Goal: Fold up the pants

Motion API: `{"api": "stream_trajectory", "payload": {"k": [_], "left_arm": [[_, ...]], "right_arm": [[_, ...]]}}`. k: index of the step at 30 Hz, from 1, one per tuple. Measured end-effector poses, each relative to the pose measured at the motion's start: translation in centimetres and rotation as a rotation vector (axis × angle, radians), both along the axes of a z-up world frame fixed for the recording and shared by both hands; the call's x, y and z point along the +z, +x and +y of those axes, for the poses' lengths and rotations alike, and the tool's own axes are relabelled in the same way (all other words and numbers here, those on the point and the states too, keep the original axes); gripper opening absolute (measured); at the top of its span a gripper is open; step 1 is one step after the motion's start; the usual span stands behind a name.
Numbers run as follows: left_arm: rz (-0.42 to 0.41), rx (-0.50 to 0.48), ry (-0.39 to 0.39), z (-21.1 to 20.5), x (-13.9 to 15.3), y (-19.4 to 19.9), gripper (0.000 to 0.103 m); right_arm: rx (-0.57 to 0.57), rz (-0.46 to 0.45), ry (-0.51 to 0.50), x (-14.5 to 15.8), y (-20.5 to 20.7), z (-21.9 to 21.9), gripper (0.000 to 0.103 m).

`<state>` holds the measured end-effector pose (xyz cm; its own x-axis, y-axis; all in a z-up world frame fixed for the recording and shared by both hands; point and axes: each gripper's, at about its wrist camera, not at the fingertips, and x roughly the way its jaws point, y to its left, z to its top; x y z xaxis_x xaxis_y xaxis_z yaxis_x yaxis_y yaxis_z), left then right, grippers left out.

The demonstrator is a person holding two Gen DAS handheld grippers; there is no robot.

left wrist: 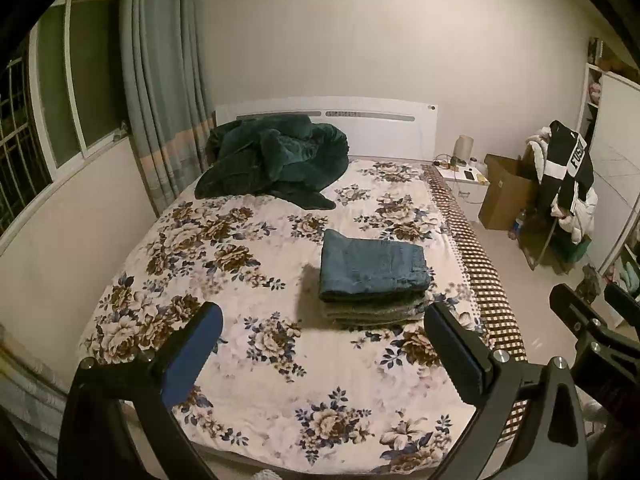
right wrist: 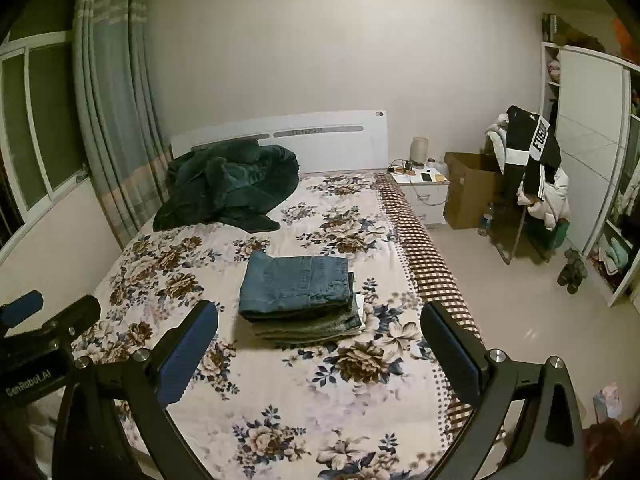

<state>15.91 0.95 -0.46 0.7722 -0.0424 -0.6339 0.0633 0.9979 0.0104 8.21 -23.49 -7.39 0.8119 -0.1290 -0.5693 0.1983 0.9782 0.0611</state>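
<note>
Folded blue jeans (left wrist: 374,266) lie on top of a small stack of folded grey-green pants (left wrist: 374,312) in the middle of the flowered bedspread (left wrist: 240,300). The same blue jeans (right wrist: 296,284) and the pile under them (right wrist: 308,328) show in the right wrist view. My left gripper (left wrist: 324,354) hangs open above the bed, short of the stack, with nothing between its fingers. My right gripper (right wrist: 320,346) is also open and empty, just short of the stack. Part of the right gripper (left wrist: 592,320) shows at the right edge of the left wrist view.
A crumpled dark green blanket (left wrist: 276,160) lies at the head of the bed by the white headboard (left wrist: 328,114). To the right stand a nightstand (right wrist: 424,188), a cardboard box (right wrist: 468,192) and a rack of clothes (right wrist: 532,168). Curtains (left wrist: 164,80) and a window are on the left.
</note>
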Motion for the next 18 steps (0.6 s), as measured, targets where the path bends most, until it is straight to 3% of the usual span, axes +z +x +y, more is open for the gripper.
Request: {"api": "stream_trajectory", "payload": {"k": [18], "left_arm": [[-0.005,0.013,0.007,0.38,0.28,-0.29,0.103]], "right_arm": [[0.015,0.011,0.01,-0.41,-0.42,0.73,0.103]]}}
